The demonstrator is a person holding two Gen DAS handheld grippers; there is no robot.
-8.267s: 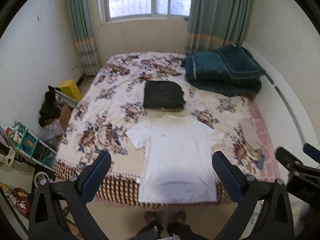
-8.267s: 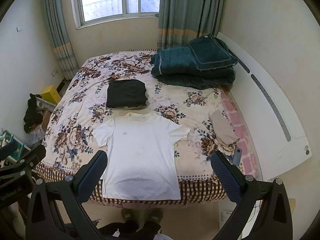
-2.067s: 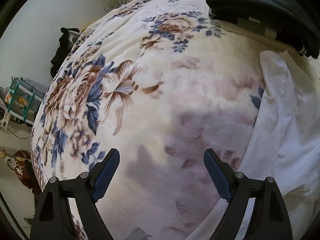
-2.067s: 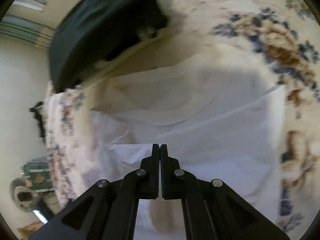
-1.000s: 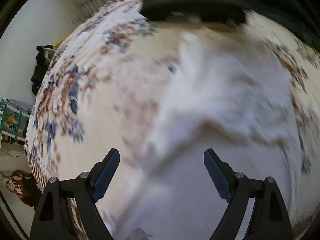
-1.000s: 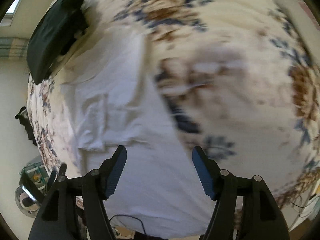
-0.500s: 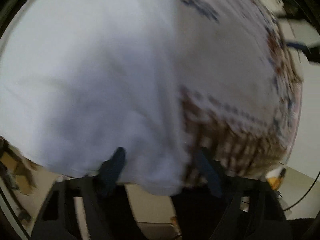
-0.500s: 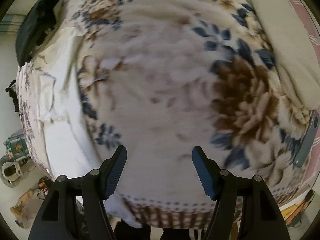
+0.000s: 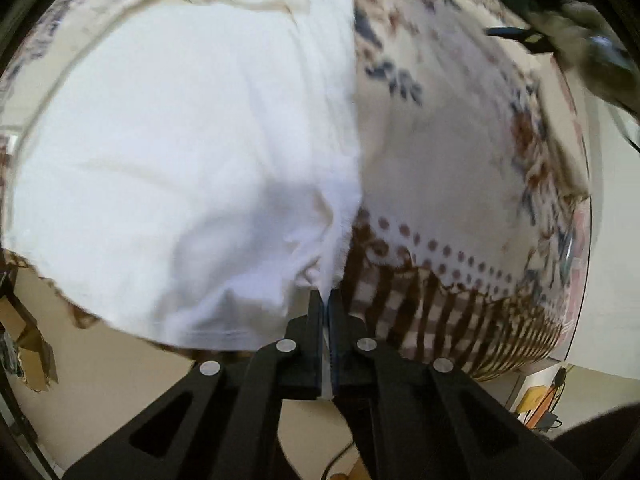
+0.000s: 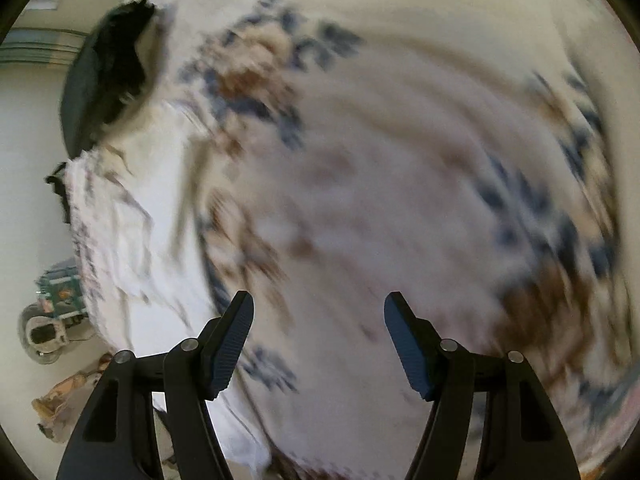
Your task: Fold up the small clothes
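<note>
White T-shirt (image 9: pixel 192 136) flat on floral blanket (image 9: pixel 448 152), hem at blanket's checked edge, sleeve folded in, creased. Left gripper (image 9: pixel 325 300) pinched tight on shirt's bottom corner. Right gripper (image 10: pixel 318 312) wide, empty, over blanket beside shirt; blurred.

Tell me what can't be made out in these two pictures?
- Left wrist view: the white T-shirt corner inside the shut left claw; the fingers cover the pinched hem.
- Left wrist view: dark blurred shapes at top right, cut by the edge.
- Right wrist view: floral blanket smeared by motion blur; right claw open, nothing between.
- Right wrist view: small floor clutter at left.
</note>
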